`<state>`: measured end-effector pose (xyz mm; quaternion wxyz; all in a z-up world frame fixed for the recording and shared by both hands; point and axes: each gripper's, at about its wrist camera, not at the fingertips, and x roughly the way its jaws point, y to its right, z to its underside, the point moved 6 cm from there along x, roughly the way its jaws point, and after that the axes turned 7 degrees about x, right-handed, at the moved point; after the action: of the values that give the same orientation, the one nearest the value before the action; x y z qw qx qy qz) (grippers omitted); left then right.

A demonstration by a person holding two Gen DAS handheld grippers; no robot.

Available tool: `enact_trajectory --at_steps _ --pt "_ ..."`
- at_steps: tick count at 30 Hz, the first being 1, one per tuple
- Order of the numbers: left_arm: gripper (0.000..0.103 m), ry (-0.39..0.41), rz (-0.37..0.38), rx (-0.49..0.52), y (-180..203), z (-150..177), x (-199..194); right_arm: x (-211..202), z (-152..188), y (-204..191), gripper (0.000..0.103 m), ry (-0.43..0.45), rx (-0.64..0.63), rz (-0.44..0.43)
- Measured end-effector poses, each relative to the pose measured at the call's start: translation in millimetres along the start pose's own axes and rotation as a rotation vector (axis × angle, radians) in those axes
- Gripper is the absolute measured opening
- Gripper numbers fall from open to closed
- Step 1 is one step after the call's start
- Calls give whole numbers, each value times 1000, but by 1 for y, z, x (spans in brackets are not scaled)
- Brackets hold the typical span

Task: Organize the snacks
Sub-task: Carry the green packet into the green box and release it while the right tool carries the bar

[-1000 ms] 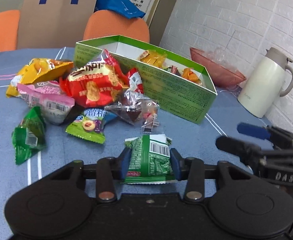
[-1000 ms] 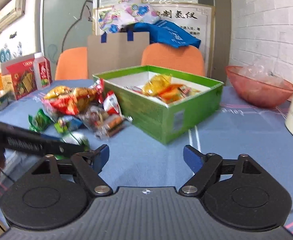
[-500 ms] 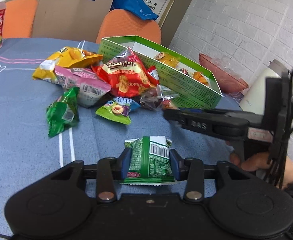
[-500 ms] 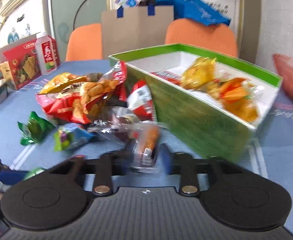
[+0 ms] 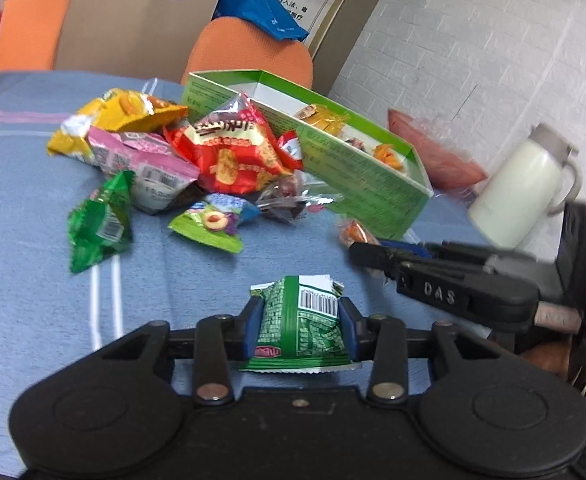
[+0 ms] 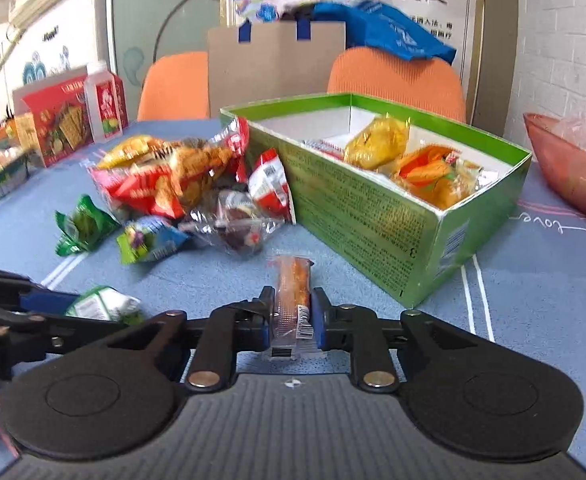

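My left gripper (image 5: 299, 330) is shut on a green snack packet (image 5: 301, 328) with a barcode, held above the blue tablecloth. My right gripper (image 6: 292, 316) is shut on a slim clear-wrapped orange snack bar (image 6: 292, 288), in front of the green box (image 6: 373, 220). The box (image 5: 357, 168) holds several yellow and orange packets (image 6: 377, 142). A pile of loose snacks lies left of the box: a red bag (image 5: 229, 152), a pink bag (image 5: 141, 160), a yellow bag (image 5: 121, 114), a green packet (image 5: 99, 228) and a small plum packet (image 5: 211, 226). The right gripper also shows in the left wrist view (image 5: 373, 254).
A white thermos jug (image 5: 521, 196) and a pink bowl (image 6: 573, 168) stand right of the box. A red carton (image 6: 59, 118) and a bottle (image 6: 103, 108) stand at the far left. Orange chairs (image 6: 397, 80) and a cardboard sheet (image 6: 273, 68) are behind the table.
My right gripper went from open to shut on the orange snack bar from the pile and drew it back towards me. My left gripper kept hold of the green packet.
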<state>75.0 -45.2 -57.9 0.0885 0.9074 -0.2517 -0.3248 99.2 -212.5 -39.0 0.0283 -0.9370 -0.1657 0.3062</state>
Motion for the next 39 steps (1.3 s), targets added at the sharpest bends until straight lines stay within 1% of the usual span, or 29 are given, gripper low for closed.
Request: enact_trajectory --at_steps 2,4,8,11,14,16,18,22,25,28,31,32,33,34,35,37,39 --pt "88 29 30 6 6 -13 -3 -15 -7 -1 33 52 5 -20" --pt "88 73 62 27 16 -33 -5 -31 -20 0 33 115 -3 -15" --pt "88 150 150 -9 30 -76 -3 -52 -51 6 34 231 -28 10" --pt "88 193 156 -28 36 -107 7 -56 -72 15 33 284 -47 46" --pt "88 215 152 -62 40 -131 21 -52 -86 28 33 314 -47 85" --pt "88 223 150 -81 40 -143 31 -47 -93 37 34 327 -38 109" --pt "88 232 129 -85 40 -154 44 -39 -98 45 34 333 -28 121" --pt "88 227 98 -112 32 -165 70 -20 -101 59 34 316 -5 139" --pt "88 212 81 -123 23 -165 90 -5 -100 63 34 292 2 133" --pt "88 185 79 -138 17 -163 107 5 -94 61 34 270 -4 118" --pt "88 164 69 -141 13 -159 119 15 -90 57 34 250 -20 117" --pt "93 164 57 -140 12 -158 121 18 -88 56 34 243 -23 114" --pt "103 167 43 -136 11 -157 122 22 -87 55 39 237 -31 112" --pt "103 166 30 -133 9 -156 121 25 -85 54 50 231 -44 108" --pt "103 172 7 -136 7 -155 118 26 -83 53 72 231 -59 119" --pt "103 205 -17 -149 4 -153 102 21 -80 54 103 233 -85 166" --pt "103 220 6 -150 3 -151 81 1 -81 54 103 292 -90 204"
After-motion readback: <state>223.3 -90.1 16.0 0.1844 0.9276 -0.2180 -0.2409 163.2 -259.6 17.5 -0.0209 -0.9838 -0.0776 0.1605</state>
